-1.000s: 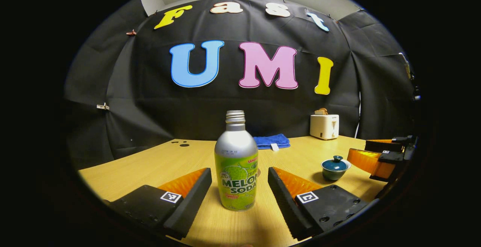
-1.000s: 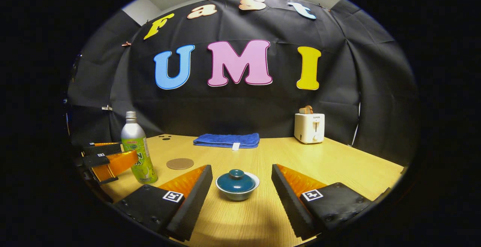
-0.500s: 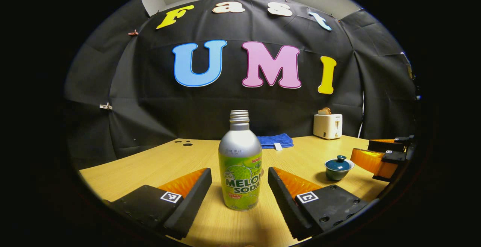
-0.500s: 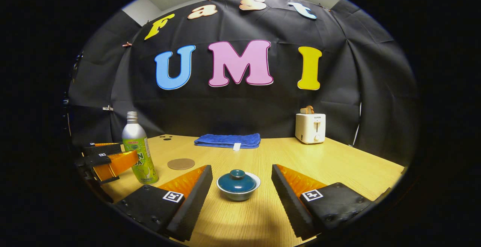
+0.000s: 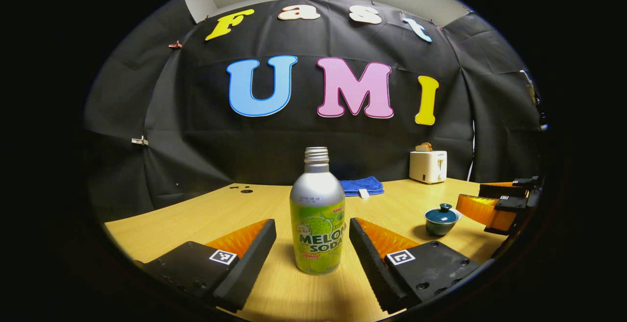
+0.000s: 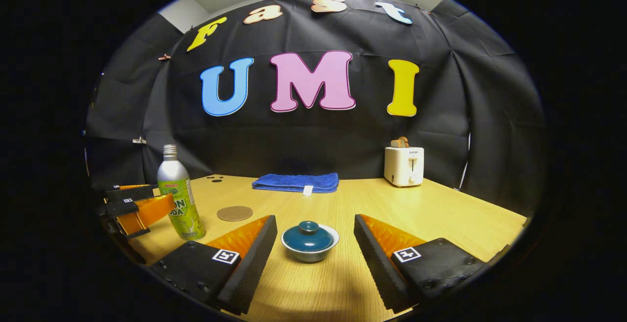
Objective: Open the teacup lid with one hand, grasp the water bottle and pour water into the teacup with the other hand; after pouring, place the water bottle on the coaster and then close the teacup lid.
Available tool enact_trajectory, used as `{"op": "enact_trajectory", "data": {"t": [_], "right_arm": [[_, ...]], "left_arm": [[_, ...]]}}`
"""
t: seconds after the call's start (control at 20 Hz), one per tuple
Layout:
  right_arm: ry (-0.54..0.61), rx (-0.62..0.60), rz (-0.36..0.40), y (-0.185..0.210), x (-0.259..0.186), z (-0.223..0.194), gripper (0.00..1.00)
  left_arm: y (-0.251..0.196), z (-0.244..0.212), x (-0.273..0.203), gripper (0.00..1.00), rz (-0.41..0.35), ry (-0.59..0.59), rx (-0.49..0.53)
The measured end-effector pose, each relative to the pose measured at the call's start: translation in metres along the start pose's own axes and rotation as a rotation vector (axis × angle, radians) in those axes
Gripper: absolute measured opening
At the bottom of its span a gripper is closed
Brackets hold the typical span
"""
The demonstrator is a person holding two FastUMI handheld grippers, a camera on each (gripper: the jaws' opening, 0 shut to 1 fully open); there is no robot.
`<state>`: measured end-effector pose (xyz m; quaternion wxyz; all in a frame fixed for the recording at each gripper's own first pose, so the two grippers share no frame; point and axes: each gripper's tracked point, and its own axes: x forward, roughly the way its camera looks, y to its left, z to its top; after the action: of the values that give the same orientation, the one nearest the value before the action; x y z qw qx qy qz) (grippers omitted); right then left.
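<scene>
A silver bottle with a green label [image 5: 318, 214] stands upright and uncapped on the wooden table, between the fingers of my open left gripper [image 5: 312, 243], closer to the right finger. The same bottle [image 6: 179, 197] appears at the left of the right gripper view, with the left gripper [image 6: 139, 209] beside it. A small teacup with a dark teal lid [image 6: 309, 241] sits between the fingers of my open right gripper [image 6: 313, 246], untouched. In the left gripper view the teacup [image 5: 442, 219] is at the right, next to the right gripper [image 5: 494, 207]. A round brown coaster [image 6: 235, 213] lies flat behind.
A folded blue towel [image 6: 296, 183] lies at the back of the table. A white toaster [image 6: 404, 166] with toast in it stands at the back right. The wooden table [image 6: 431, 214] stretches bare to the right of the teacup.
The bottle has shifted slightly rightward in the left gripper view as the left gripper moved a little. The right gripper and the teacup have hardly moved.
</scene>
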<state>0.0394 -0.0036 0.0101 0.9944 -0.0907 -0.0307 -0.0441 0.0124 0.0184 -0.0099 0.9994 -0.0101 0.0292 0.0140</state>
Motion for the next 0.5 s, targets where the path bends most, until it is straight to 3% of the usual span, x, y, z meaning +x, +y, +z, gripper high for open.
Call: {"op": "enact_trajectory", "data": {"t": [0.35,0.5], "right_arm": [[0.019,-0.023,0.023,0.007,0.03,0.016,0.98],[0.043,-0.002,0.024,0.007,0.042,0.017,0.9]], "left_arm": [[0.0,0.003,-0.001,0.95,-0.008,-0.011,0.001],[0.0,0.001,0.0,0.95,-0.011,-0.005,0.0]]}}
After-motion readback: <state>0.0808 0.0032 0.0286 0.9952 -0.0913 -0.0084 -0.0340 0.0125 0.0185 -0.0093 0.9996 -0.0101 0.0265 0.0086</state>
